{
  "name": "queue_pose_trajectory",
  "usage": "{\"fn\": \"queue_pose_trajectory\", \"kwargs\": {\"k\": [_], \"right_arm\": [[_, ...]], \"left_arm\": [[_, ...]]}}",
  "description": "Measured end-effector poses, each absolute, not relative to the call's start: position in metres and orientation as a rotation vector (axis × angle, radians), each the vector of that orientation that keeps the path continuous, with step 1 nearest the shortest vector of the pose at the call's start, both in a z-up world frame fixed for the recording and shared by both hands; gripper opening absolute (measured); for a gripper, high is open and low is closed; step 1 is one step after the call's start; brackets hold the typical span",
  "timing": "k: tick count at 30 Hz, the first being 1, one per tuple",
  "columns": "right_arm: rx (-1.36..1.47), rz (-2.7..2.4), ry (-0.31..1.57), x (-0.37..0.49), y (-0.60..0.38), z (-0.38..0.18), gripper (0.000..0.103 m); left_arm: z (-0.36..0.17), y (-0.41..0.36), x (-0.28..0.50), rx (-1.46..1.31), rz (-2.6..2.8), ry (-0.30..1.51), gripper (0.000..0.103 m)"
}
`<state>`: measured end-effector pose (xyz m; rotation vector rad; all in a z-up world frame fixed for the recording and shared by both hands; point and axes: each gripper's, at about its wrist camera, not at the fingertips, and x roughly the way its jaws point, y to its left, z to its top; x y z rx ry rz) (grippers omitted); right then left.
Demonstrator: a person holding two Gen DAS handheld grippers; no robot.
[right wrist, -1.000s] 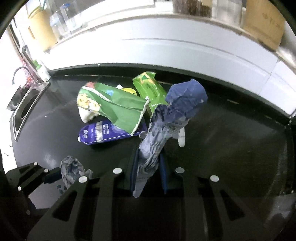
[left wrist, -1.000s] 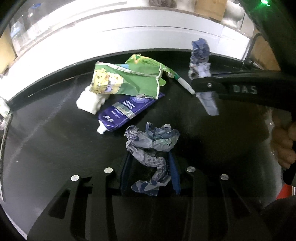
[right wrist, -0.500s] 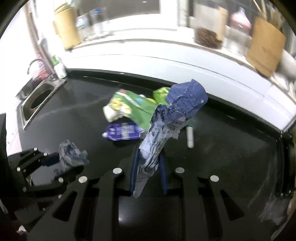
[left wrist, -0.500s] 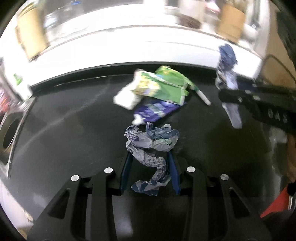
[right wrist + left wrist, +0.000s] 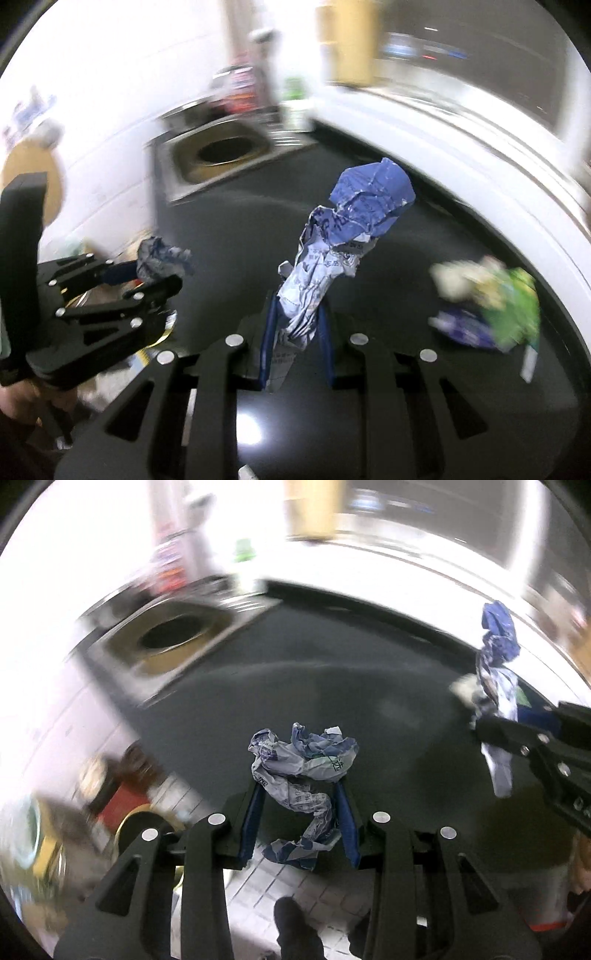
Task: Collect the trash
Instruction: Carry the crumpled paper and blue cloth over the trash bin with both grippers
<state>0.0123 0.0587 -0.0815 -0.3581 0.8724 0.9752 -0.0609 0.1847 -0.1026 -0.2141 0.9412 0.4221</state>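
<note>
The left gripper (image 5: 299, 805) holds a crumpled blue-white wrapper (image 5: 303, 760) between its narrow jaws, and the paper bulges out ahead of the fingertips. The right gripper (image 5: 295, 325) is closed on a twisted blue wrapper (image 5: 347, 236) that stands up tall from its jaws. Beyond both lies the black countertop (image 5: 332, 664); a steel sink (image 5: 218, 151) is far ahead. More trash (image 5: 495, 299) lies blurred to the right of the right jaws.

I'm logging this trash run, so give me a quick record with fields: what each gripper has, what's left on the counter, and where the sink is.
left gripper: shut on crumpled paper
right gripper: shut on twisted blue wrapper
counter: black, green bag and purple tube lying together, blurred
sink: at the counter's far end
</note>
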Motion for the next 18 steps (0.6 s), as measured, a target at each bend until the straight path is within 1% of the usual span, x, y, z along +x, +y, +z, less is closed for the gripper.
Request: {"fn": "queue_pose_trajectory", "kwargs": {"k": [5, 8, 13, 18], "right_arm": [[-0.464, 1.208, 0.877, -0.048, 0.153, -0.088, 0.022], [-0.534, 1.334, 0.893, -0.089, 0.211, -0.102, 0.022], [-0.634, 1.499, 0.970, -0.153, 0.303, -0.144, 0.022], [-0.735, 1.567, 1.021, -0.194, 0.366, -0.196, 0.022]], "left_arm": [[-0.113, 0.260, -0.137, -0.325, 0.634, 0.954, 0.037], [-0.129, 0.301, -0.186, -0.395, 0.749, 0.974, 0.037], [-0.168, 0.357, -0.249, -0.501, 0.862, 1.002, 0.037], [-0.219, 0.396, -0.281, -0.583, 0.892, 1.005, 0.037]]}}
